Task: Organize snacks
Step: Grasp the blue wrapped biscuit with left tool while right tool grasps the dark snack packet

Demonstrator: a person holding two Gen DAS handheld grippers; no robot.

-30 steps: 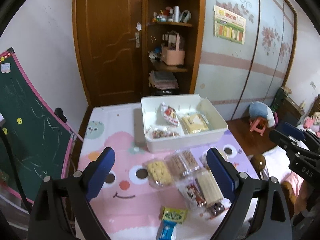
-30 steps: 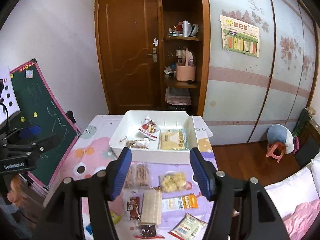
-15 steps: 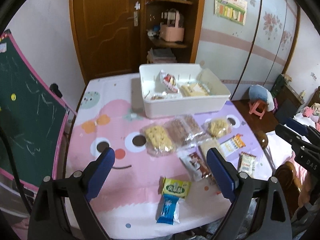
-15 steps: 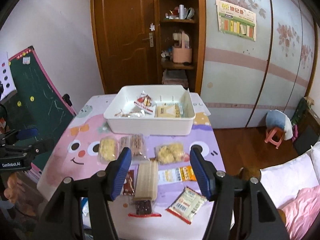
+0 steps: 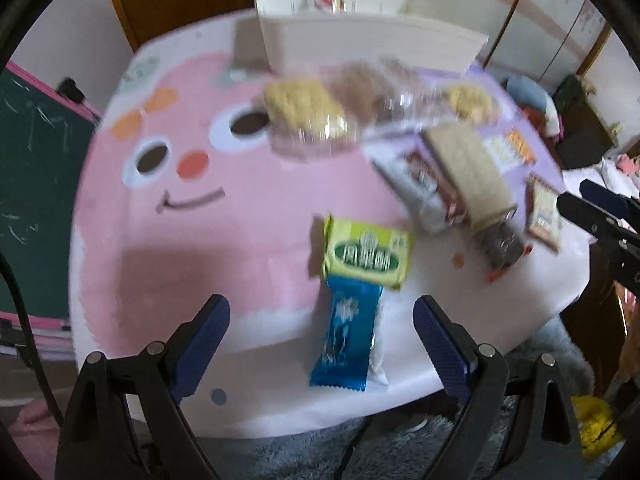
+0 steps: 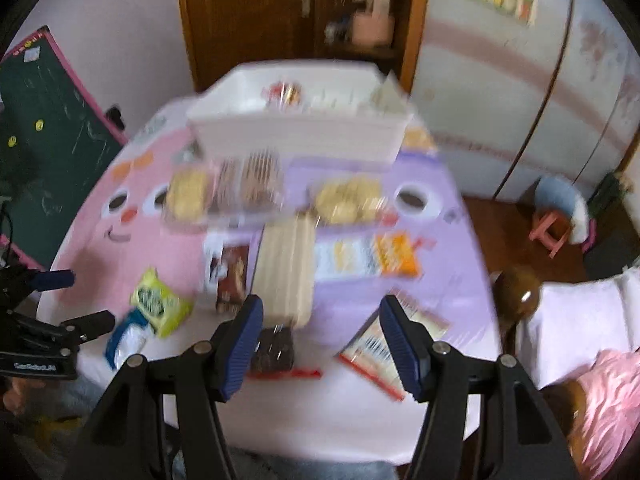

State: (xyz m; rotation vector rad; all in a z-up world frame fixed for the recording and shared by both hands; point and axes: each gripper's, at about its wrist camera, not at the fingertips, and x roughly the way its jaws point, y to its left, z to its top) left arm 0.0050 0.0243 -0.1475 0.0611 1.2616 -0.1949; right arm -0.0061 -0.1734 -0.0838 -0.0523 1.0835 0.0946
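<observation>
Both grippers have tipped downward and pulled back toward the near edge of the table since a second ago, so the snacks that sat low in view now fill the middle and the wardrobe has slid mostly out of the left view. Both views are blurred. The table [image 5: 168, 240], under a pink and purple cartoon-face cloth, carries the white bin [image 5: 360, 40] at its far side with a few packets inside. In front of the bin lie clear-wrapped biscuit packs [image 5: 304, 108], and nearer, a long wafer pack [image 5: 468, 168]. Closest to the left gripper [image 5: 322, 328] is a green packet [image 5: 366, 254] overlapping the far end of a blue packet [image 5: 346, 338], which lies between that gripper's widely spread fingers but untouched. The right gripper [image 6: 322, 344] hangs over the near edge, fingers spread and empty, with a dark snack pack [image 6: 274, 350] just beside its left finger
</observation>
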